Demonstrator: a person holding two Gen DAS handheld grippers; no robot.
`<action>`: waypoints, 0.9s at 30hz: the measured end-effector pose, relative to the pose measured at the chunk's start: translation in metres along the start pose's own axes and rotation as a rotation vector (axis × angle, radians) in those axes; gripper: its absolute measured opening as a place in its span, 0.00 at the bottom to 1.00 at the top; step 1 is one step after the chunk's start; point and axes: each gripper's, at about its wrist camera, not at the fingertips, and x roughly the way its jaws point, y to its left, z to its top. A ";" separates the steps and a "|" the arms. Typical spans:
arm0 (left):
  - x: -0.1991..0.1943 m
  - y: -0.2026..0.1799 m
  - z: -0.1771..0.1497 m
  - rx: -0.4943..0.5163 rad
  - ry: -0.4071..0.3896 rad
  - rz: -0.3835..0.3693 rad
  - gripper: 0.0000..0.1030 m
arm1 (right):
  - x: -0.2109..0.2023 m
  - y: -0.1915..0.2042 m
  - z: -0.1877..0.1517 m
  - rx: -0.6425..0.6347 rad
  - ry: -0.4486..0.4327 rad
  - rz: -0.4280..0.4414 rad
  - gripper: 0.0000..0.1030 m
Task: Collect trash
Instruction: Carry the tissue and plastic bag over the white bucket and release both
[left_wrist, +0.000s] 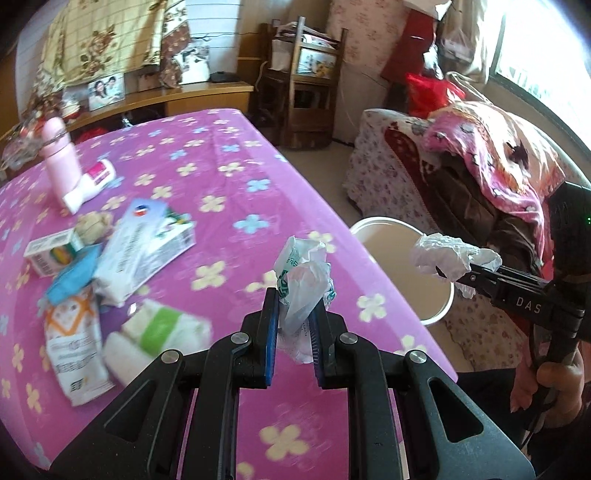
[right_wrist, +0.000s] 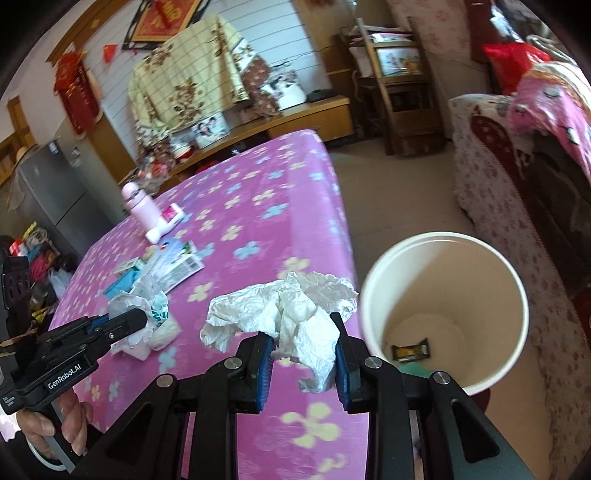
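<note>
White crumpled tissue (right_wrist: 295, 317) clamped in right gripper (right_wrist: 301, 360) fingers, printed plastic wrapper wad (left_wrist: 304, 284) pinched in left gripper (left_wrist: 293, 328), both carried off purple flowered bench (left_wrist: 221, 177) toward cream round bin (right_wrist: 443, 314) beside it for dropping.

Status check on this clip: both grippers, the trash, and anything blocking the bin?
Left gripper shut on crumpled green-printed plastic wrapper. Right gripper shut on crumpled white tissue. White round bin open beside the table, nothing blocking it.

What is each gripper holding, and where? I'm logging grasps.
Left gripper: crumpled plastic wrapper, by its lower end. Right gripper: crumpled white tissue, near its middle.
</note>
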 end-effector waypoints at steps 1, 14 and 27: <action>0.003 -0.005 0.002 0.007 0.002 -0.003 0.13 | -0.002 -0.006 0.000 0.009 -0.002 -0.008 0.26; 0.052 -0.054 0.024 0.047 0.052 -0.088 0.13 | 0.001 -0.065 0.005 0.101 -0.004 -0.080 0.26; 0.110 -0.090 0.037 0.050 0.111 -0.129 0.13 | 0.028 -0.125 0.008 0.192 0.032 -0.203 0.26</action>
